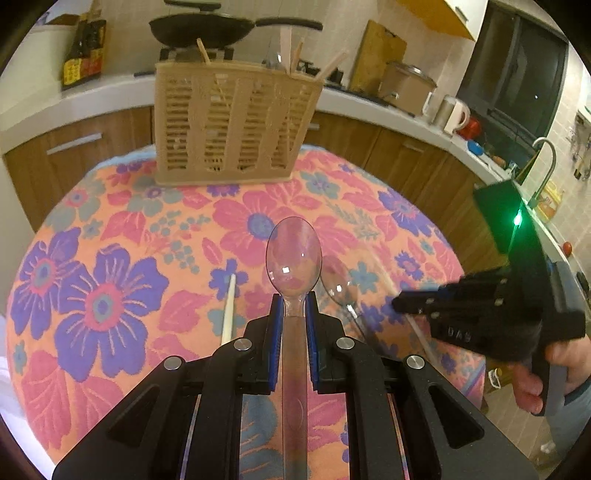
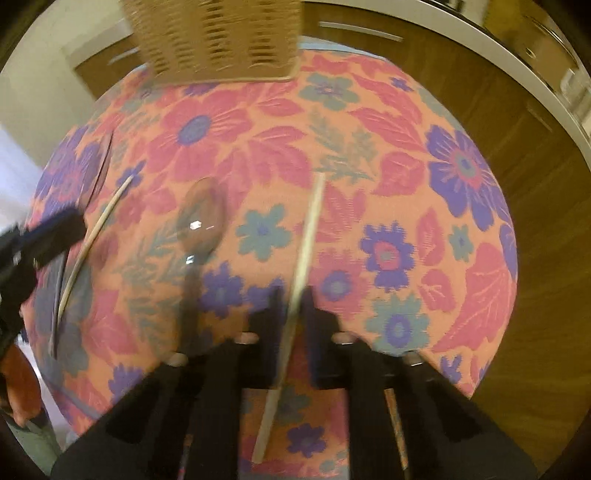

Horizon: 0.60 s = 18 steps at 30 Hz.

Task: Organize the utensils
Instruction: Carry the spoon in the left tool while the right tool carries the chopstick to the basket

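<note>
My left gripper point(image 1: 294, 302) is shut on a clear plastic spoon point(image 1: 293, 254), bowl pointing forward, held above the flowered tablecloth point(image 1: 110, 258). My right gripper point(image 2: 293, 295) is shut on a pale chopstick point(image 2: 308, 229) that runs between its fingers; this view is blurred. The right gripper also shows at the right of the left wrist view point(image 1: 402, 304). A tan slotted utensil basket point(image 1: 236, 122) with several chopsticks and utensils stands at the table's far edge; it also shows in the right wrist view point(image 2: 218, 37). A second clear spoon point(image 2: 201, 218) and another chopstick point(image 2: 96, 232) lie on the cloth.
The loose chopstick point(image 1: 229, 306) and second spoon point(image 1: 338, 284) lie just ahead of the left gripper. Behind the table are wooden cabinets point(image 1: 74, 147), a counter with a wok point(image 1: 203, 26), rice cooker point(image 1: 406, 85), kettle point(image 1: 456, 114) and sink tap point(image 1: 546, 162).
</note>
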Available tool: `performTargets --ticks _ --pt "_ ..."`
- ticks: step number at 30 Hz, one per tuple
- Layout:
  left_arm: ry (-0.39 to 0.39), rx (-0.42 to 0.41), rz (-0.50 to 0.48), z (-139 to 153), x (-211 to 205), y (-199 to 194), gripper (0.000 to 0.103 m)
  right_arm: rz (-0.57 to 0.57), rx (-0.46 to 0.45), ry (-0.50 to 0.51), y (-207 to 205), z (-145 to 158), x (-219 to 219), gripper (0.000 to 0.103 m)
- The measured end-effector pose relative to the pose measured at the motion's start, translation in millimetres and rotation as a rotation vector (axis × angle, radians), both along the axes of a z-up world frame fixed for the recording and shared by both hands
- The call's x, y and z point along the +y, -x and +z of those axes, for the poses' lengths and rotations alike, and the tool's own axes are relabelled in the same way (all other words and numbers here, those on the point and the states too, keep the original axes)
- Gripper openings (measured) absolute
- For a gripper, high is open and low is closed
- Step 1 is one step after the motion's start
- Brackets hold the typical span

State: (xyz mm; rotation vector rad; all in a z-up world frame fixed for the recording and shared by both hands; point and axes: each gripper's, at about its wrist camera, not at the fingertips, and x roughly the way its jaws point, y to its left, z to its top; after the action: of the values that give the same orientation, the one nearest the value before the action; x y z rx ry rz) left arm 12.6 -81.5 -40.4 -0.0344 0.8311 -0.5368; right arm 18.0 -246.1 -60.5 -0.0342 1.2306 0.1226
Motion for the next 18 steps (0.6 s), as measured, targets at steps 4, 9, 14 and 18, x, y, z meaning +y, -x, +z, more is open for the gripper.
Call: performTargets --ticks 4,9,14,18 --pt "0.045 -0.077 0.033 23 14 -1 0.010 0.018 -0.071 -0.060 -1 20 1 0.004" --pt "0.120 -0.223 0.084 75 36 -12 0.010 0.064 -0.251 -0.140 -9 75 0 0.004" --pt "0.193 -0.321 0.107 129 43 -40 0.010 0.115 -0.458 -0.216 -28 136 2 0.004" --pt "0.215 -0.391 0.108 159 31 -60 0.010 0.134 -0.523 -0.369 -58 174 -6 0.004"
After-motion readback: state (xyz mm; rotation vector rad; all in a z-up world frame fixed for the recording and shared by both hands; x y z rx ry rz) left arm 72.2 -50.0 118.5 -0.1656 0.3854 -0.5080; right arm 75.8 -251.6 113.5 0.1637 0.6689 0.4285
